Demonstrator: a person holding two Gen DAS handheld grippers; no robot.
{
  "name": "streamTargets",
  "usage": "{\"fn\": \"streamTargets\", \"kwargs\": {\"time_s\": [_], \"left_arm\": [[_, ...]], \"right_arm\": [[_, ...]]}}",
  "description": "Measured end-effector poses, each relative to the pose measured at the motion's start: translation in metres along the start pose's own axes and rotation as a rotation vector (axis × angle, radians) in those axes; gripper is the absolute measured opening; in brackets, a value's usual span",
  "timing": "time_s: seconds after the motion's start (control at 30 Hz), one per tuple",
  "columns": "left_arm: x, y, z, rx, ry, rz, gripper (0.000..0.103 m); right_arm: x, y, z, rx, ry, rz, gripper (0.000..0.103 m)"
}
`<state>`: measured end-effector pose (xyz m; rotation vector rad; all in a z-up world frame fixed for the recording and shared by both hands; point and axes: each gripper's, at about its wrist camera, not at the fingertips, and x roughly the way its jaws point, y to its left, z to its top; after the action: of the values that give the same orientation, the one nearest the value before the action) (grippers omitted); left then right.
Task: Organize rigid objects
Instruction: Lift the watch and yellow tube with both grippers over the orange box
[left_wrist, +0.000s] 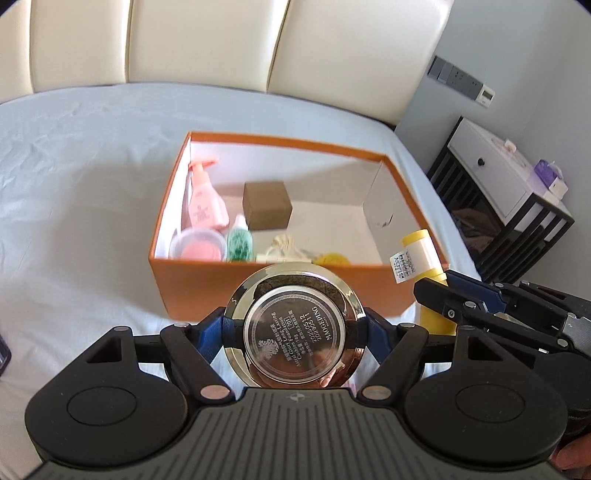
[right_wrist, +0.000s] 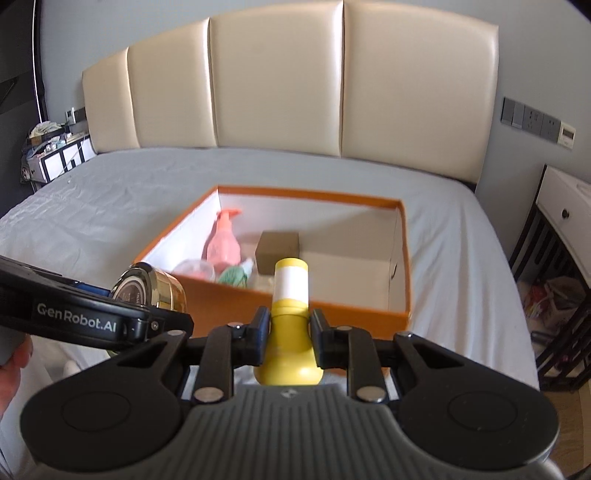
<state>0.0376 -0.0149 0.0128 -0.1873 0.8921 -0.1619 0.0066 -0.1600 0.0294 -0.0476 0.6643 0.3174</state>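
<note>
Round shiny gold compact (left_wrist: 295, 325) squeezed tight in the left claw (left_wrist: 295, 328), yellow plastic bottle (right_wrist: 290, 325) gripped by the right claw (right_wrist: 289, 328), both held near the open orange cardboard box (left_wrist: 207, 280) on the bed (left_wrist: 74, 206)

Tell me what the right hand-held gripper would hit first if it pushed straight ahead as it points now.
Probably the near wall of the orange box: the yellow bottle clamped in the right hand-held gripper leads, its tip level with the rim, so it might clear; depth is unclear.

Cream padded headboard (right_wrist: 280, 85), pale bedsheet (left_wrist: 74, 177), grey wall (right_wrist: 532, 55) with switch panel (right_wrist: 537, 123), white-drawer nightstand (left_wrist: 495, 173).
</note>
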Motion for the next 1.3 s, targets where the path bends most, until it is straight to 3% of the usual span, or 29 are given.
{"fn": "streamTargets", "kwargs": {"time_s": [0.23, 0.43, 0.63, 0.87, 1.03, 1.3], "left_arm": [[0.001, -0.004, 0.028, 0.022, -0.063, -0.009, 0.087], [0.017, -0.006, 0.053, 0.048, -0.072, -0.03, 0.087], [0.054, 0.002, 0.078, 0.049, 0.001, -0.084, 0.087], [0.094, 0.004, 0.096, 0.062, 0.044, -0.078, 0.087], [0.131, 0.004, 0.104, 0.018, 0.118, -0.134, 0.087], [0.177, 0.001, 0.102, 0.025, 0.221, -0.095, 0.087]], "right_arm": [[0.007, -0.007, 0.029, -0.032, -0.056, -0.037, 0.023], [0.028, -0.016, 0.047, -0.046, -0.052, -0.061, 0.022], [0.056, -0.031, 0.058, -0.026, 0.003, -0.068, 0.022], [0.106, -0.038, 0.063, -0.04, 0.1, -0.071, 0.023], [0.145, -0.03, 0.06, -0.13, 0.174, -0.087, 0.023], [0.189, -0.029, 0.057, -0.259, 0.277, -0.149, 0.022]]}}
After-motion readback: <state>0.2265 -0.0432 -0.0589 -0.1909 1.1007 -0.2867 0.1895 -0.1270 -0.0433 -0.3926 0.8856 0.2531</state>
